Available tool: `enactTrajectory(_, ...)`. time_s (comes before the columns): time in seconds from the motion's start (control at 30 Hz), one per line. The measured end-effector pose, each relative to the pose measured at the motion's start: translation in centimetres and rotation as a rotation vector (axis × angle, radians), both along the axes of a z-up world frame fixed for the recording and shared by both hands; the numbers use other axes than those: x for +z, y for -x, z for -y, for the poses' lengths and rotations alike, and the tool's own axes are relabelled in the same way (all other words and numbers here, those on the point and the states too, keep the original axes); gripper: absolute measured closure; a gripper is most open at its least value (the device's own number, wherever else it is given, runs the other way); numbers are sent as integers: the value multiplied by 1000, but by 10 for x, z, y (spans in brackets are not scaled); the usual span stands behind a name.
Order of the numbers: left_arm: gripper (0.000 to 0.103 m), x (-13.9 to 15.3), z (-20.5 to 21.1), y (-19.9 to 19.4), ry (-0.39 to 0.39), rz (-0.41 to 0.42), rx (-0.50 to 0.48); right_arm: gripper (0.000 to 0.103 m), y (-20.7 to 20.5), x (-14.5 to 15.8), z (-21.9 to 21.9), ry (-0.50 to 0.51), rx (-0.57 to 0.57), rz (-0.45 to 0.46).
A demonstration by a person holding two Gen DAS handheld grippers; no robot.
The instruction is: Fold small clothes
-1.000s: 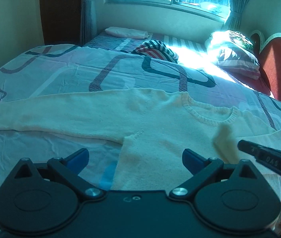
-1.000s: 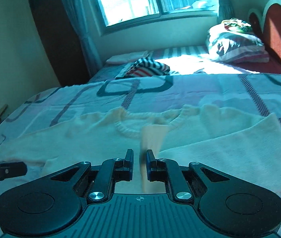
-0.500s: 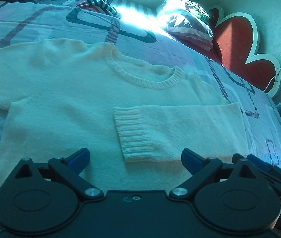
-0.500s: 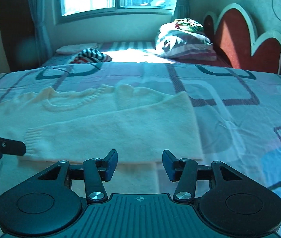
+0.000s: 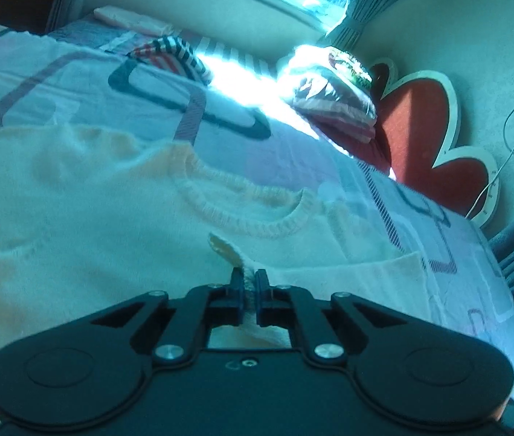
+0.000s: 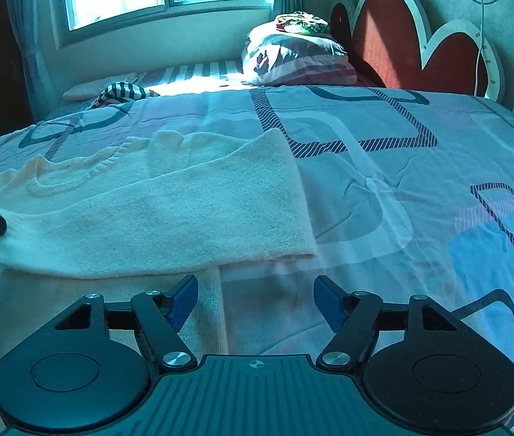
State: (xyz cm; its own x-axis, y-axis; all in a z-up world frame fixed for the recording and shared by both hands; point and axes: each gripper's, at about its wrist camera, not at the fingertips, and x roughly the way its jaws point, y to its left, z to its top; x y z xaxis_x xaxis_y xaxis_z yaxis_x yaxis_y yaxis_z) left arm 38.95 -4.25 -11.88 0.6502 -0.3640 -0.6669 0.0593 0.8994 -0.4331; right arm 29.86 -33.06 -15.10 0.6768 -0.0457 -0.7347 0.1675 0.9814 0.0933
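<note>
In the left wrist view the cream knitted sweater (image 5: 86, 225) fills the left and centre of the frame, spread on the patterned bedsheet (image 5: 293, 160), ribbed neckline toward the middle; at bottom centre the left gripper (image 5: 249, 283) has its jaws pinched together on a ridge of the knit, apparently the cuff end of the folded-over sleeve. A thin pinch like this could slip once lifted, or drag the body layer beneath along with it (the knit looks soft and clingy), spoiling the fold. In the right wrist view the folded sleeve (image 6: 169, 218) lies across the centre left, and the right gripper (image 6: 255, 299) at bottom centre is opening, its blue pads apart with only sweater edge and sheet beneath, nothing pressed. No containers are visible; a striped bundle of bedding (image 6: 293, 54) sits at upper centre by the red scalloped headboard (image 6: 395, 43).
</note>
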Motion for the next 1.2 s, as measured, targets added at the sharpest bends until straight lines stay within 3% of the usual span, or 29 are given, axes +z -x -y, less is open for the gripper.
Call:
enactTrajectory(0.2, 99, 56, -30, -18, 22, 147, 66, 33, -23, -4, -3, -64, -34, -1)
enactTrajectory(0.3, 99, 61, -51, -22, -17, 167, 105, 37, -32, -3, -10, -54, -32, 21)
enactTrajectory(0.33, 99, 58, -58, -23, -30, 160, 120, 42, -34, -3, -12, -51, -28, 26)
enactTrajectory(0.4, 99, 46, -72, -22, -47, 126, 149, 64, -40, -2, -14, -57, -20, 30)
enactTrajectory(0.5, 103, 17, -90, -20, -81, 61, 187, 79, -45, -4, -17, -71, -2, 20)
enactTrajectory(0.67, 103, -23, -107, -20, -110, -6, 243, 85, -36, -3, -12, -121, 15, -1)
enactTrajectory(0.87, 102, -33, -104, -20, -193, -19, 241, 81, -29, 10, 2, -200, -2, 46)
enactTrajectory(0.93, 99, -38, -102, -17, -244, -17, 221, 78, -33, 13, 4, -210, -21, 55)
enactTrajectory(1.0, 74, -34, -101, -14, -273, -12, 241, 63, -40, 11, 4, -190, -30, 37)
enactTrajectory(1.03, 66, -31, -103, -12, -270, -9, 256, 63, -45, 7, 3, -181, -24, 8)
enactTrajectory(1.07, 48, -27, -105, -9, -261, -7, 275, 63, -48, 3, 2, -185, -17, -15)
enactTrajectory(1.13, 45, -19, -110, 2, -247, 21, 313, 67, -47, -3, 4, -173, -19, -32)
enactTrajectory(1.2, 45, -11, -108, 11, -233, 45, 285, 70, -42, -2, 4, -150, -17, -29)
